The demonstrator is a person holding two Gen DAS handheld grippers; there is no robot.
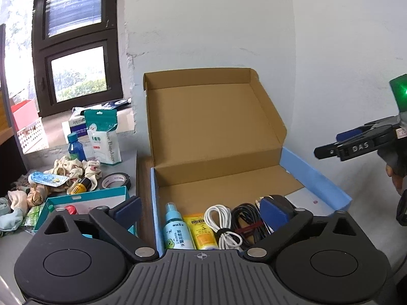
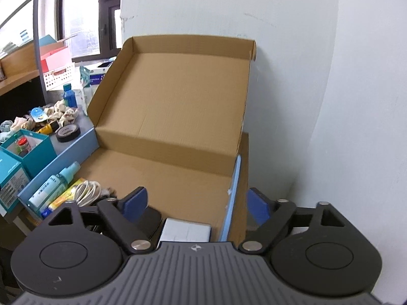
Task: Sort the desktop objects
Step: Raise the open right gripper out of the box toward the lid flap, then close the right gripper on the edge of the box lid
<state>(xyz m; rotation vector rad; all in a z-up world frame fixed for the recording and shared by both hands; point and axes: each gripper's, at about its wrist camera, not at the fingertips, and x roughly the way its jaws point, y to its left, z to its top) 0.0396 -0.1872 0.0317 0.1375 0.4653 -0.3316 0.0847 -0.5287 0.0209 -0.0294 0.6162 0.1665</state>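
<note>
An open cardboard box (image 1: 229,178) with blue outer walls and raised lid stands against the wall; it also shows in the right wrist view (image 2: 165,167). Along its near side lie a spray bottle (image 1: 175,231), a yellow tube (image 1: 203,233), a white cable (image 1: 223,223), a black cable (image 1: 248,217) and a white flat box (image 1: 305,200). My left gripper (image 1: 201,213) is open and empty above the box's near-left corner. My right gripper (image 2: 195,203) is open and empty above the near-right wall; it appears side-on at the right edge of the left wrist view (image 1: 356,145).
Left of the box lie a black tape roll (image 1: 117,181), a blue bottle (image 1: 76,148), a gauze bandage bag (image 1: 103,137), crumpled socks (image 1: 73,169) and a teal box (image 1: 86,203) holding a red-capped jar (image 2: 24,143). The white wall (image 1: 330,50) stands behind and to the right.
</note>
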